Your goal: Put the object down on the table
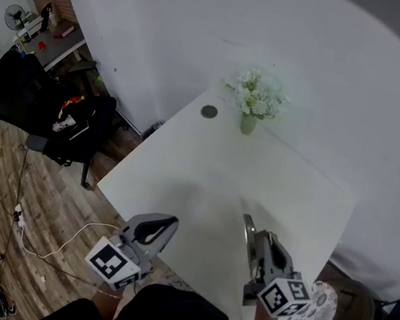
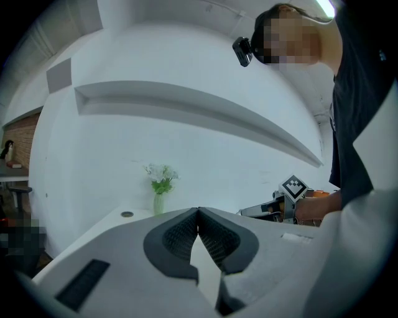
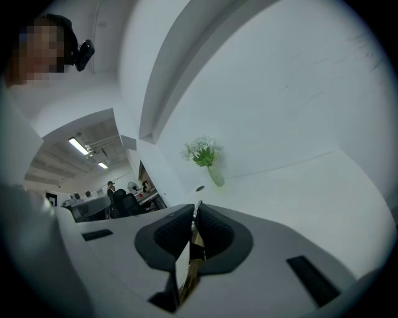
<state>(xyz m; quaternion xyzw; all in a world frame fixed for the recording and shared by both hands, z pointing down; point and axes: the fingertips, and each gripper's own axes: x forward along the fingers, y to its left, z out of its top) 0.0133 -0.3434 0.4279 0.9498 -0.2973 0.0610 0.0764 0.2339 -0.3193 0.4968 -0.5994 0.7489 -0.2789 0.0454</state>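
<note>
Above the table's (image 1: pixel 293 184) near edge: right gripper (image 3: pixel 196 210), jaws pinching 1 thin metal object (image 1: pixel 248 228), long axis forward; left gripper (image 2: pixel 198 214) jaws together, empty.

The table (image 1: pixel 206 171) is plain white, like the wall (image 1: pixel 168 24) behind it. White flowers (image 1: pixel 260 94) with green leaves sit in a pale green vase (image 1: pixel 248 123). The left gripper (image 1: pixel 166 224) and right gripper (image 1: pixel 249 222) are grey, with black ribbed pads (image 2: pixel 180 239) and black-and-white square markers. The thin object (image 3: pixel 194 231) looks silvery. The floor (image 1: pixel 2 186) is brown wood grain.
</note>
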